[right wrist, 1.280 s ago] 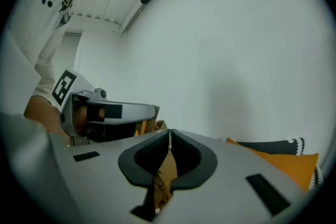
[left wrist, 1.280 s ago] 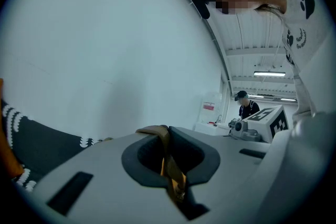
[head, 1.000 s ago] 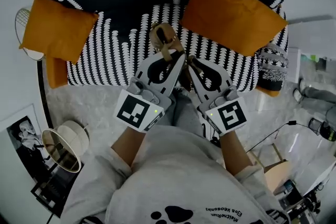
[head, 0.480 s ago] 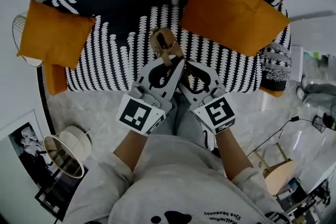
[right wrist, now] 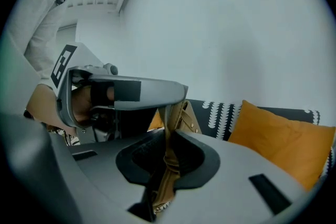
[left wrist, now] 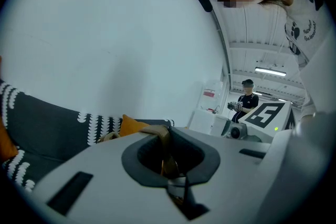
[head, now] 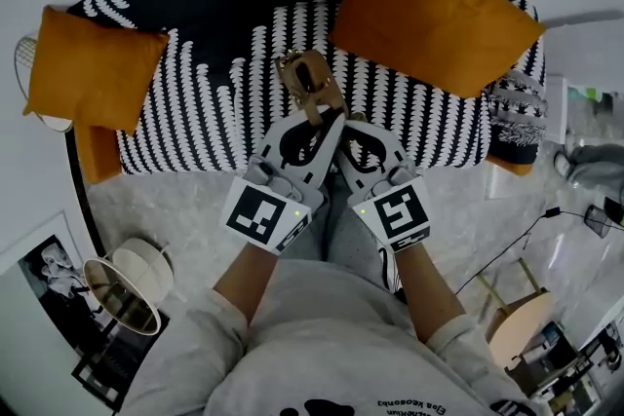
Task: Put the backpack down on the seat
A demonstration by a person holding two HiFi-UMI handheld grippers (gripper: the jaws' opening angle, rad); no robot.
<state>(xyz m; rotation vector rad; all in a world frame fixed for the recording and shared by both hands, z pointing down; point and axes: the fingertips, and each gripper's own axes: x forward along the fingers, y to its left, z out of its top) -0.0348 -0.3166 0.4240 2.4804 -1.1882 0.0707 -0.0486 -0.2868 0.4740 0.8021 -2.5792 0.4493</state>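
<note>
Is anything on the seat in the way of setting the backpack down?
Nothing visible. The seat under the backpack is bare; the left cushion and right cushion sit off to either side.

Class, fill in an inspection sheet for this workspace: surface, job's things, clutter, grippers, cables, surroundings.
Surface: black-and-white patterned sofa seat.
Job's things: tan backpack, held by its straps over the seat's front; contact with the seat unclear.
Clutter: orange cushions, one at the left end, one at the right.
Grippers: left gripper shut on a strap; right gripper, jaws just closing, grips a strap.
Cables: black cable on the floor.
Surroundings: lamp, framed photo, wooden stool.
</note>
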